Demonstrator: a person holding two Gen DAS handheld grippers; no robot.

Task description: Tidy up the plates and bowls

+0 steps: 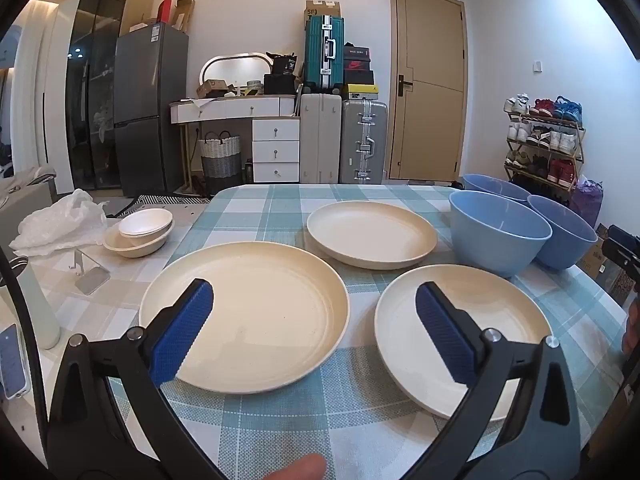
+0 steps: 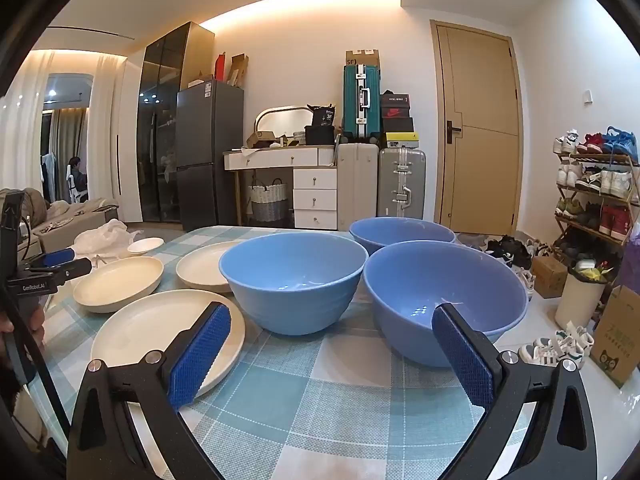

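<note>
Both grippers, left gripper point(image 1: 314, 308) and right gripper point(image 2: 331, 326), gape (empty) above plates point(image 1: 372, 234), bowls point(image 2: 294, 276).

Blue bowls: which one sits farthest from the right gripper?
The back bowl, behind the other two near the table's far edge. The left bowl and right bowl sit side by side, closer.

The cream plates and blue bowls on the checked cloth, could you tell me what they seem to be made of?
Cream plates: likely matte plastic or wheat-straw composite, judging by the dull, faintly speckled surface. Blue bowls: probably smooth plastic, judging by the soft glints and uniform colour; glazed ceramic cannot be excluded.
</note>
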